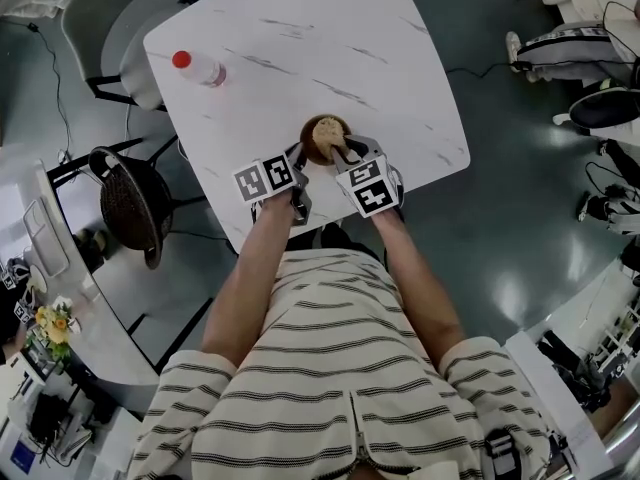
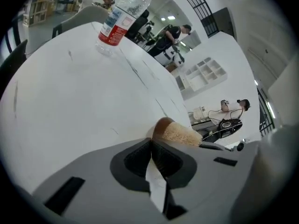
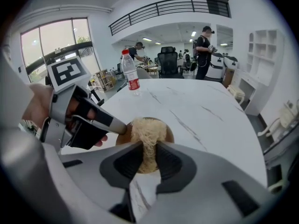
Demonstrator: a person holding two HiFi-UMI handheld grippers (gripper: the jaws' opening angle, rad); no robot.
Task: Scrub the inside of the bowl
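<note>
A small brown bowl (image 1: 312,148) stands near the front edge of the white marble table (image 1: 300,38). A tan fibrous scrubber (image 3: 146,130) fills its inside, and my right gripper (image 3: 148,149) is shut on the scrubber from above. My left gripper (image 1: 298,158) comes in from the left with its jaws together at the bowl's rim (image 3: 122,135), seemingly pinching it. In the left gripper view, the bowl (image 2: 161,124) and the scrubber (image 2: 181,134) show just past the shut left gripper (image 2: 151,146). The right gripper (image 1: 342,151) hides part of the bowl in the head view.
A clear water bottle with a red cap (image 1: 200,68) lies on the table's far left. A dark wicker chair (image 1: 132,206) and a grey chair (image 1: 112,26) stand to the left. The table's front edge (image 1: 330,213) is close to my body. People stand far behind.
</note>
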